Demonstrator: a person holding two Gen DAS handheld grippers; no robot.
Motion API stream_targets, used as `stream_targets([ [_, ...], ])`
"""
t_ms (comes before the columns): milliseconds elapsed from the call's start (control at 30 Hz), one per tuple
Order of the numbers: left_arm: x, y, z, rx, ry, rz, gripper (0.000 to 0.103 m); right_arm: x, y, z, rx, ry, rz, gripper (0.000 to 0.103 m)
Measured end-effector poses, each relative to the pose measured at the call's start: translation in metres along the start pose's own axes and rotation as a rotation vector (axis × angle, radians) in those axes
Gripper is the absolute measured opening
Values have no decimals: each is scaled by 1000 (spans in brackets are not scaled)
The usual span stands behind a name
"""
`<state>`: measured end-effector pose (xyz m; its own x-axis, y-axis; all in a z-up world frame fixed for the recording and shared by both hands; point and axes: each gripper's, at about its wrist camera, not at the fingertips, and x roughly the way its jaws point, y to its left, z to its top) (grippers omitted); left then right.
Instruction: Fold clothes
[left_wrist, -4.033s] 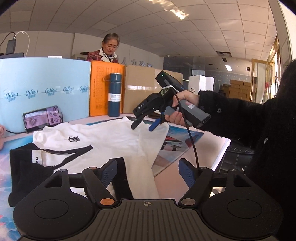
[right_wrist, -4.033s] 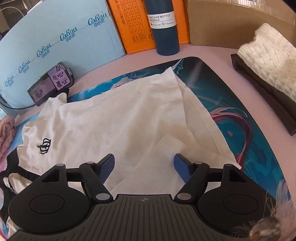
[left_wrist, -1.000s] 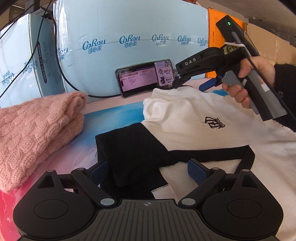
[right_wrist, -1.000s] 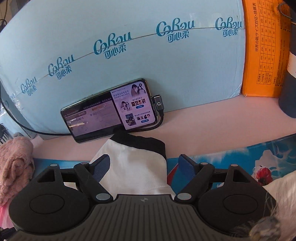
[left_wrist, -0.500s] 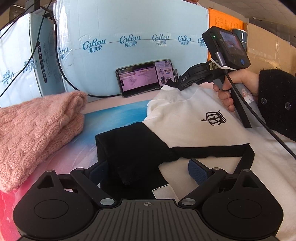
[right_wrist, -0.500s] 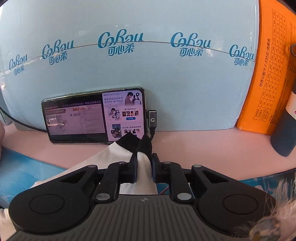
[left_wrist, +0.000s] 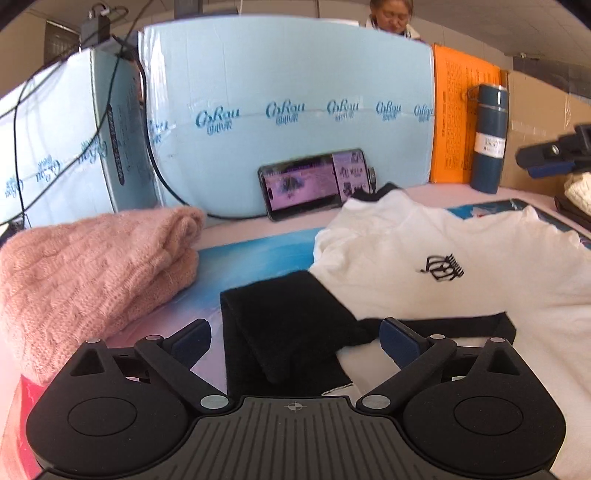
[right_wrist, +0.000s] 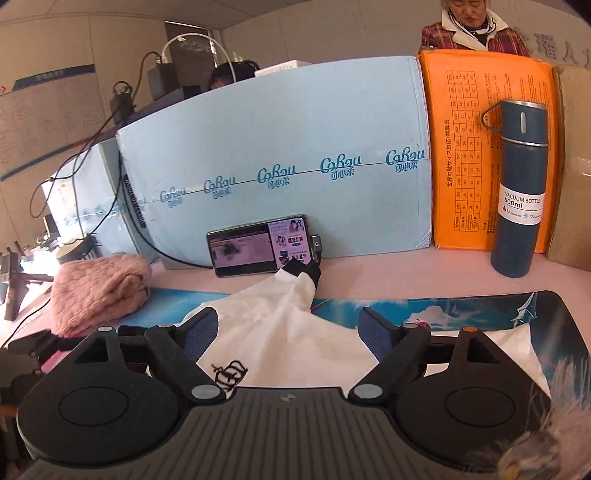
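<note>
Black-cuffed far sleeve (right_wrist: 301, 271) let go by right hand-held gripper (right_wrist: 288, 328), pinched on it half a second ago; fingers now spread. Left hand-held gripper (left_wrist: 295, 338) spread over black near sleeve (left_wrist: 284, 328). White black-trimmed T-shirt (left_wrist: 424, 258) spread on tabletop (right_wrist: 406, 280), sleeve laid outward; fold judged unfinished.

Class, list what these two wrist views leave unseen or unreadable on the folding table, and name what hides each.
- White T-shirt: its hem and right side run off the left wrist view's edge; in the right wrist view the right hand-held gripper covers its body.
- Black sleeve: its near end lies behind the left hand-held gripper.
- Phone: screen text too small and blurred.
- Cream knit: cut off by the frame edge.
</note>
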<state>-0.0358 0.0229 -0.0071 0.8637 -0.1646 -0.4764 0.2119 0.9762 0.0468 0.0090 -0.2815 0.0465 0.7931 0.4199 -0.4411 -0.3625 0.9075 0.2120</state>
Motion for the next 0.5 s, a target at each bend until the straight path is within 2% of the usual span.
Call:
stream_targets([
  [67,-30,-5,4,-33,-66,-87,99,-37,2,-20,-30,-16,45,86],
  [133,-61,-16,1,-73,-118,-251,99,-68,-1,-45,-39,-16,90,87],
  [200,-81,-36,-10,-104,-100,-447,99,-92,-5,-71,-33,-1,127,87],
  [267,-92,-62,-26,-71,-38,-604,100,-113,-8,-95,-21,17,156,87],
  [300,-98,-75,-33,-42,-7,-658,100,-114,-3,-98,-48,29,183,87],
  [333,-102,-86,-39,14,24,-652,100,-115,2,-102,-75,41,210,87],
  [400,-106,-110,-52,119,82,-594,99,-118,13,-109,-130,65,264,87],
  [467,-110,-118,-59,134,95,-591,99,-120,23,-117,-185,88,318,87],
  [500,-116,-121,-60,150,77,-592,99,-122,29,-120,-212,100,345,87],
])
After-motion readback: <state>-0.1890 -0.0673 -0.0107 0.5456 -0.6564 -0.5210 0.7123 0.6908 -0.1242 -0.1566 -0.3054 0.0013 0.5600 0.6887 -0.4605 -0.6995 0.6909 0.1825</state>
